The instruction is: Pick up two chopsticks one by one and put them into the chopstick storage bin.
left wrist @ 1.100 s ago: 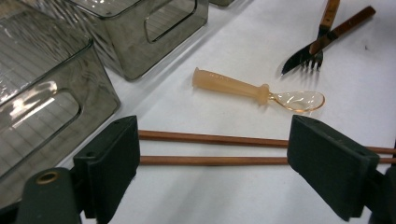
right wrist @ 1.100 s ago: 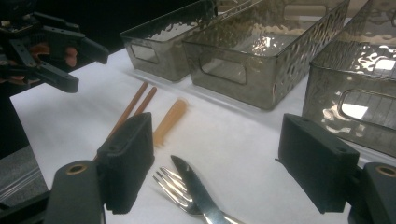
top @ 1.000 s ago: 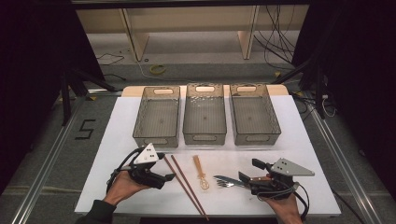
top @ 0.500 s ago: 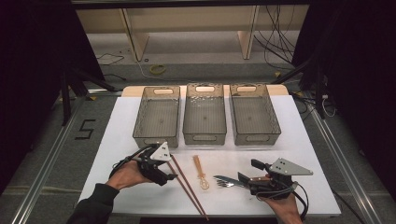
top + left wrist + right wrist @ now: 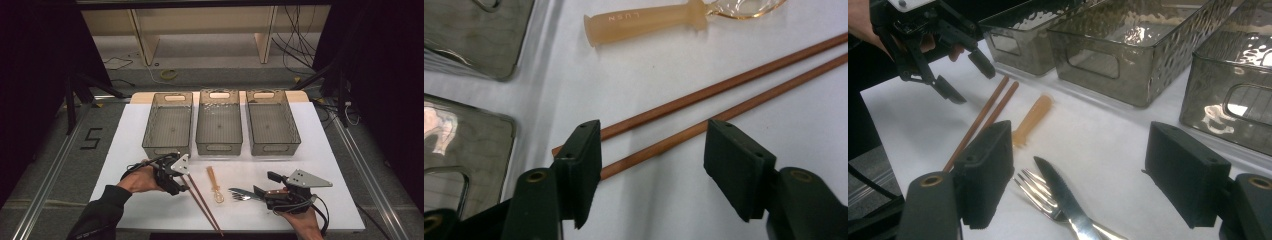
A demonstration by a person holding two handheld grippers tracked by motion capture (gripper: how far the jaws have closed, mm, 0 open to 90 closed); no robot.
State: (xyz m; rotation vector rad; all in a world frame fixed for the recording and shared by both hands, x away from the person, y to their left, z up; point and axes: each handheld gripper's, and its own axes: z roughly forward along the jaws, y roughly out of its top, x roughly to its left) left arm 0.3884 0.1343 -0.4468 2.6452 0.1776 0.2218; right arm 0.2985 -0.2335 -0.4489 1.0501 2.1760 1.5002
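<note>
Two chopsticks (image 5: 724, 95) lie between the gaping left tool's (image 5: 651, 150) jaws, ungripped.

"LUSN" embossed on the amber spoon handle (image 5: 639, 22), read from the left gripper view. Black "5" marked on the floor (image 5: 91, 138) left of the table.

Bare sheet (image 5: 280, 167) lies between the bins (image 5: 218, 120) and cutlery (image 5: 242, 194).
</note>
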